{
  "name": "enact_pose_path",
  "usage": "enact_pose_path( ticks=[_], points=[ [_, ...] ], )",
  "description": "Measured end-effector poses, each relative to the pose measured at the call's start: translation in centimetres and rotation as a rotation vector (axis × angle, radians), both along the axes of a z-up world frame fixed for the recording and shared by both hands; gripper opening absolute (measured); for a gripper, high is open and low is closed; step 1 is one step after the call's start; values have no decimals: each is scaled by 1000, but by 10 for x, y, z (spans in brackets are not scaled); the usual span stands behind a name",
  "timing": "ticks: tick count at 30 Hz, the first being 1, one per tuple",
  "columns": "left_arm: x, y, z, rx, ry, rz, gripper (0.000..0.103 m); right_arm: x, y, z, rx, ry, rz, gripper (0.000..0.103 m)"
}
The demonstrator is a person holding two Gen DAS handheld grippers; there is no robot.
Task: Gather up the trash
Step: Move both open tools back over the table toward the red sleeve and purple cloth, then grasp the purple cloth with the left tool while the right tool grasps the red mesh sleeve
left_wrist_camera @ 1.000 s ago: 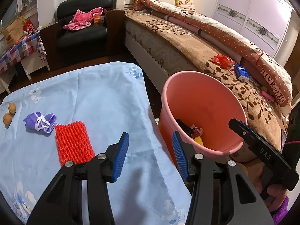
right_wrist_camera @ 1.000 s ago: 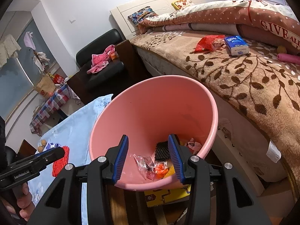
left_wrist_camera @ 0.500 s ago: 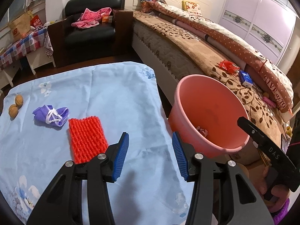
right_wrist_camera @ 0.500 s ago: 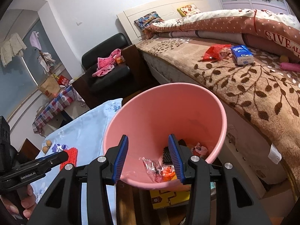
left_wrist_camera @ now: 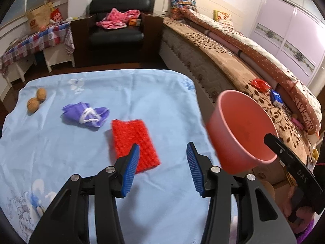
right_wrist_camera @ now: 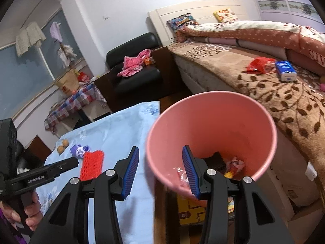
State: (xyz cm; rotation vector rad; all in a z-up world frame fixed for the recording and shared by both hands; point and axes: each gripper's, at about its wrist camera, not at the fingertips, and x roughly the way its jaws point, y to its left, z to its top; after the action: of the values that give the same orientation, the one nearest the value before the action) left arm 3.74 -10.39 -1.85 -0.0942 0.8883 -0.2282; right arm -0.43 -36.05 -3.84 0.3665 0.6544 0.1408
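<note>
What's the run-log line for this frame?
left gripper: open, empty | right gripper: open, empty | red mesh: on table | pink bin: holds trash

- The pink bucket (right_wrist_camera: 211, 134) has a smeared near rim, and the right gripper's blue pad (right_wrist_camera: 190, 172) covers part of the wrappers (right_wrist_camera: 233, 165) inside.
- The yellow box (right_wrist_camera: 189, 211) under the bucket shows only a corner.
- The hand (left_wrist_camera: 292, 207) gripping the black handle is cut off at the picture's edge.
</note>
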Motion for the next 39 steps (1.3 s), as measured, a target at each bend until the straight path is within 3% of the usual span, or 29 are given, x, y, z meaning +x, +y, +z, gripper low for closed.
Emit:
enact_pose_path(
  ticks=[16,24,33,39],
  points=[
    [-17,95,-11,-21,1,190,48,19,91,-11,-38,68,238,44],
    [-16,128,-20,-50,9,240,48,45,141,-20,-88,124,348,44],
    [15,137,-19,-76,2,236,48,77,174,-36,-108,192,361,44],
    [51,137,-33,-163,76,295,48,87,186,-44,-127,209,362,44]
  ],
)
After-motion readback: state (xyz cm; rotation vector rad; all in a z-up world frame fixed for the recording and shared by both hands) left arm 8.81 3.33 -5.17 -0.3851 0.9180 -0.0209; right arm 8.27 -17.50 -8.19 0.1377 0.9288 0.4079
